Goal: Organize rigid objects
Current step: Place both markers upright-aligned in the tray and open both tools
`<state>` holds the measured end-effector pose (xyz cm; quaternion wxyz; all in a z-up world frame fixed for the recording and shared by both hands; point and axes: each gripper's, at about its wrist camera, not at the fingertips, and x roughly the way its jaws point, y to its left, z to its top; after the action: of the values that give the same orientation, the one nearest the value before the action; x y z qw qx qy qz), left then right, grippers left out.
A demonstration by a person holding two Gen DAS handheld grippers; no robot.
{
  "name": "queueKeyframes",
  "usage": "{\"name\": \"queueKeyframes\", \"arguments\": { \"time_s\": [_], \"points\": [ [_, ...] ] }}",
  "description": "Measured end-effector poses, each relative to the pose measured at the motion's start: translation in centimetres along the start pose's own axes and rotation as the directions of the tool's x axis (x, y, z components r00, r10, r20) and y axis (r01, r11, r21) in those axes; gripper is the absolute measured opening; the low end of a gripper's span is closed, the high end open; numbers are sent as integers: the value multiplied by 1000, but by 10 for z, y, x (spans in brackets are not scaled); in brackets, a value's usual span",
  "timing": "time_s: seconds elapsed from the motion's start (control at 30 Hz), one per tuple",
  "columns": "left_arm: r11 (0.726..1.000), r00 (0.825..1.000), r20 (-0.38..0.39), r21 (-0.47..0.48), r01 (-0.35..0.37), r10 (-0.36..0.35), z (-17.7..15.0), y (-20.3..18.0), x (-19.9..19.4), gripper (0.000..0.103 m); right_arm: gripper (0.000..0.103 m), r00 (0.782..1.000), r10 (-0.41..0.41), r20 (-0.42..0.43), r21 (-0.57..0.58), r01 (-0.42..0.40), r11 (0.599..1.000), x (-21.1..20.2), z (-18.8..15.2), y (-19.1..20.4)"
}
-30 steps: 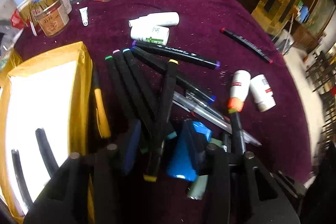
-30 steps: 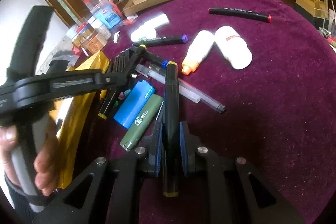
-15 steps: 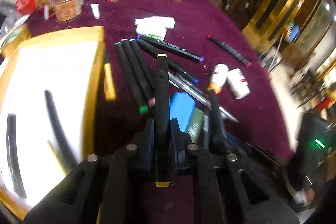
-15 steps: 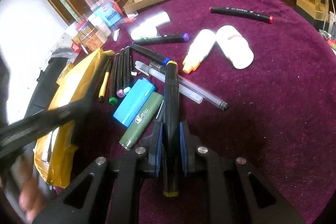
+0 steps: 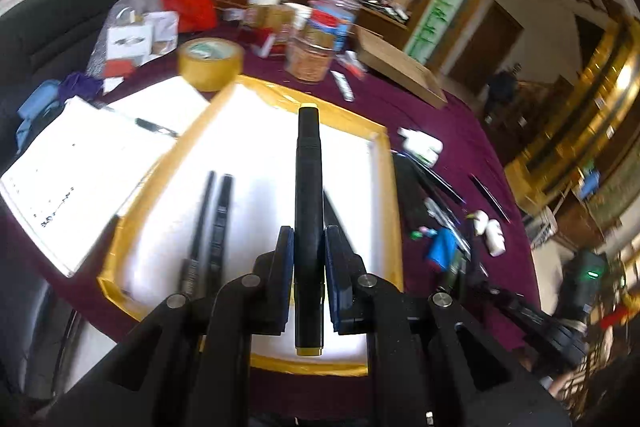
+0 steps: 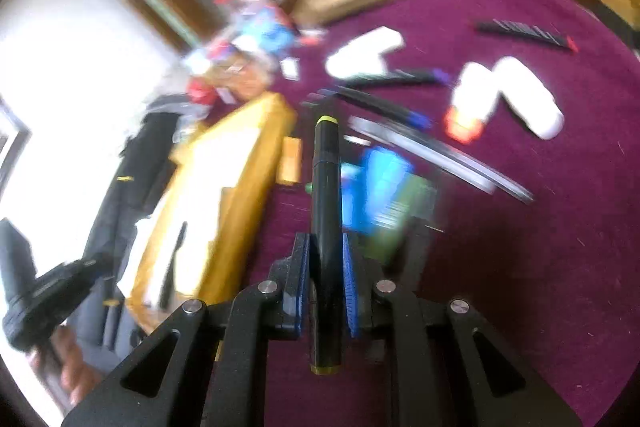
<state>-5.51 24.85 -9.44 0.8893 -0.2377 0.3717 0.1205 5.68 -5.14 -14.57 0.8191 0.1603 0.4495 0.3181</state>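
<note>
The black marker (image 5: 308,211) with yellow end caps sits clamped in the left gripper (image 5: 308,287), lying along the fingers and pointing toward 12 o'clock, held above the white floor of the yellow-edged tray (image 5: 384,195). Two dark pens (image 5: 212,219) already lie in the tray at about 10 o'clock from the gripper, side by side.

The step in hand looks like setting this marker down in the tray. To do it well, lower the marker level, parallel to the two pens and just beside them, and part the jaws only once the barrel rests on the tray floor, so it does not roll.

The right gripper (image 6: 326,291) is closed on a second black marker (image 6: 326,227) with a yellow-green cap, held over the purple surface (image 6: 560,247) with the tray at its 9 o'clock. This view is blurred, so its height cannot be judged. Keep it well apart from the left gripper until the tray is free. More pens, white bottles (image 6: 516,95) and a blue lighter (image 6: 384,183) lie scattered on the surface beyond it.
</note>
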Motion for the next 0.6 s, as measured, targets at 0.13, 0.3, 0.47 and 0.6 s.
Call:
{"name": "queueKeyframes", "arguments": {
  "time_s": [0.13, 0.3, 0.47, 0.6],
  "points": [
    [999, 999, -38, -34, 7, -8, 4, 15, 20, 12, 14, 995, 93, -44, -107, -98, 989, 17, 10, 49],
    [999, 997, -77, -48, 13, -17, 8, 23, 43, 12, 14, 992, 64, -106, -226, -87, 970, 57, 27, 96],
    [999, 993, -118, -38, -15, 11, 11, 25, 65, 12, 14, 982, -21, -188, -268, -30, 963, 113, 38, 115],
    [999, 989, -141, -27, -41, 37, 12, 24, 77, 12, 14, 975, -88, -207, -308, 20, 951, 142, 41, 125]
  ]
}}
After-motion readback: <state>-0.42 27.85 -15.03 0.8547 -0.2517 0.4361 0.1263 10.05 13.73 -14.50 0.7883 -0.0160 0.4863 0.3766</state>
